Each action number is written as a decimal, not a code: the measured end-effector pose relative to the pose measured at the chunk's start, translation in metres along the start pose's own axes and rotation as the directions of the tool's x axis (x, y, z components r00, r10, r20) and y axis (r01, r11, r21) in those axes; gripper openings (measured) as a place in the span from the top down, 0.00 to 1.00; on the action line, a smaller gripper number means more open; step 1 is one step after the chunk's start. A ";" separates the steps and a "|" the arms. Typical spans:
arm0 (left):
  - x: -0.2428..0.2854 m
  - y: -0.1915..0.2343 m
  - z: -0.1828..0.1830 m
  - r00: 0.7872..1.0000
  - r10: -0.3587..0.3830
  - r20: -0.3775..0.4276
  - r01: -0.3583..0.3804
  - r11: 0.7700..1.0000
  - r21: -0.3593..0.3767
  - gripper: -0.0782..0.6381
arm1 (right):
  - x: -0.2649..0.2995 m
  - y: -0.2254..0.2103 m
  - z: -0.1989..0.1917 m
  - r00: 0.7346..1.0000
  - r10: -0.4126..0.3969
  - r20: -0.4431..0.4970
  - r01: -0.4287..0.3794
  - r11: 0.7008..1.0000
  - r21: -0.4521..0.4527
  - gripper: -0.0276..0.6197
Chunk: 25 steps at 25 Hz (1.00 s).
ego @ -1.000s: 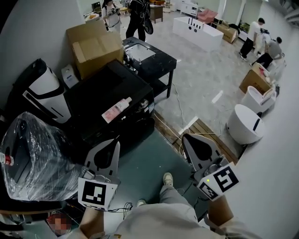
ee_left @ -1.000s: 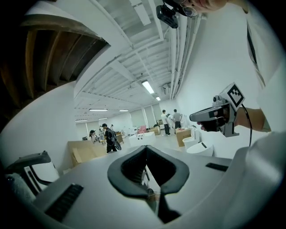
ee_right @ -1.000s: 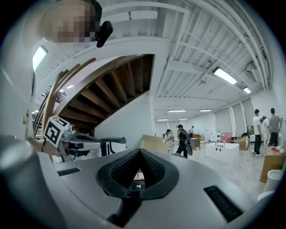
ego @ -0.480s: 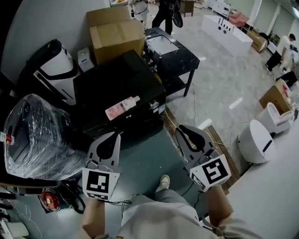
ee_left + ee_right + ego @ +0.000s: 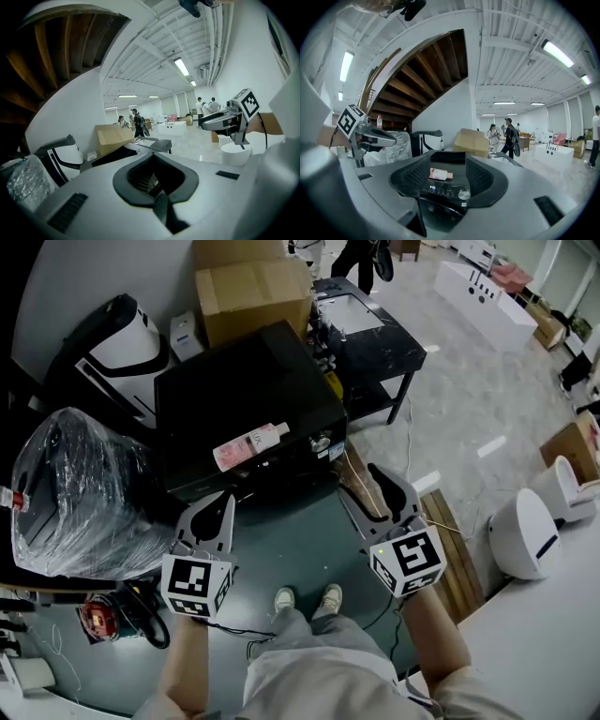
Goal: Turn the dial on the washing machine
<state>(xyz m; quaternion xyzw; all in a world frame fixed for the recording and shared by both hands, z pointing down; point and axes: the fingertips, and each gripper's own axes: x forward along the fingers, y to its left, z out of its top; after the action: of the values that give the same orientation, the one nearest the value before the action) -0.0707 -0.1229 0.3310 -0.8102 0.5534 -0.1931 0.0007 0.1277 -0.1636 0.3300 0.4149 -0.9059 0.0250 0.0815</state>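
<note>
The dial (image 5: 322,442) sits at the right end of the control strip on the front of the black washing machine (image 5: 244,395), which stands on the floor at 12 o'clock from the person. In the right gripper view it shows as a small round knob with a bright silvery rim, at 3 o'clock from a lit display. A pink bottle (image 5: 439,174) lies on the machine's top at about 11 o'clock from it.

The right tongs (image 5: 373,491) are released. Their jaws have just been opening and stand apart with nothing between the pads. The dial is only framed in the gap from well apart, at about 10 o'clock from the tips in the head view. The left tongs (image 5: 225,501) are clenched on nothing, tips together, short of the machine's front and at about 8 o'clock from the dial.

The dial looks rigid and fixed on its shaft, so it should neither give nor come away. It will probably turn in small clicks against light resistance. The smooth metallic rim is likely slippery, and it is shallow, leaving little depth to bite on. The best hold seems to be across the rim, with one pad at 9 o'clock and one at 3 o'clock. The tongs should come in square to the panel so the roll of the wrist runs along the knob's own axis. A firm pinch should be enough, since an off-centre grip would likely skid off. The machine itself looks heavy and should stay put.
</note>
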 end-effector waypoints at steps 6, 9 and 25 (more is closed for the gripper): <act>0.022 -0.010 -0.026 0.998 -0.038 -0.056 0.038 0.999 0.003 0.87 | 0.038 -0.021 -0.045 0.998 -0.031 -0.055 0.031 0.999 0.009 0.55; 0.034 -0.010 -0.035 0.996 -0.070 -0.048 0.069 0.997 -0.022 0.87 | 0.053 -0.027 -0.063 0.996 -0.043 -0.078 0.041 0.999 -0.024 0.54; 0.101 0.001 -0.119 0.990 -0.137 -0.025 0.135 0.987 -0.087 0.87 | 0.142 -0.036 -0.163 0.984 -0.084 -0.160 0.070 0.993 -0.091 0.53</act>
<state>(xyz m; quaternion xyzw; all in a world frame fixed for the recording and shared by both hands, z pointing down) -0.0772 -0.1880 0.4725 -0.8423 0.5044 -0.1815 -0.0555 0.0844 -0.2751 0.5134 0.4424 -0.8797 0.0171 0.1738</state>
